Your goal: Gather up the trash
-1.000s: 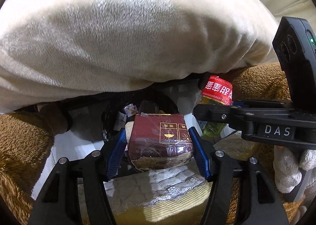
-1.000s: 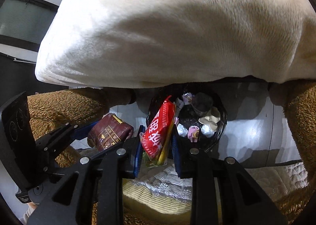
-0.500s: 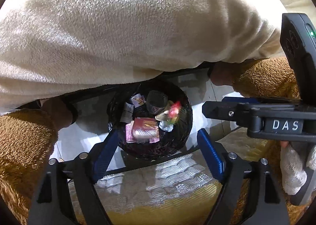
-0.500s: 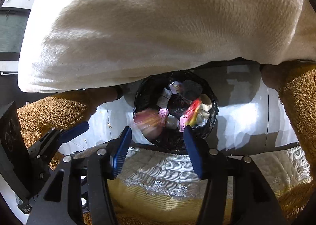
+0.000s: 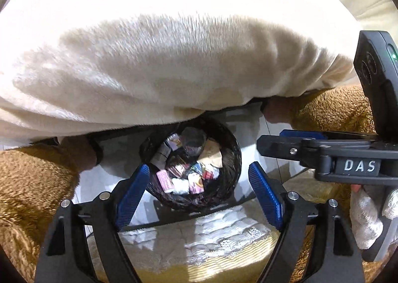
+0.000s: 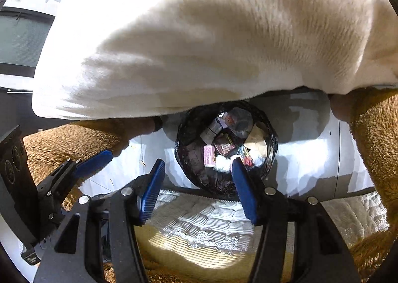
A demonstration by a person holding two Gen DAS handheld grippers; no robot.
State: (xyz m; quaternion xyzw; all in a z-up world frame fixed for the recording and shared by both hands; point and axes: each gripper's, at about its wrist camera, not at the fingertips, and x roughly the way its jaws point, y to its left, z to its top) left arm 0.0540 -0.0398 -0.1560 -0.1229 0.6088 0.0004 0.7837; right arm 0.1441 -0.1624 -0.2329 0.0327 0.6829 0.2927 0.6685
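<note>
Only readable writing is "DAS" on the right tool (image 5: 270,143). Both it and the left tool (image 5: 199,193) sit open and empty above the black bin (image 5: 232,158); the trash (image 5: 184,171) lies inside, labels too small to read, far rim hidden by a cream garment (image 5: 159,64).

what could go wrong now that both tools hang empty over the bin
1. The bin sits low on the floor, partly under the white garment; its hem could hide the opening on later drops.
2. The right tool reaches close beside the left tool, so they may knock on pulling back.
3. Trash is piled high, so more might spill.
</note>
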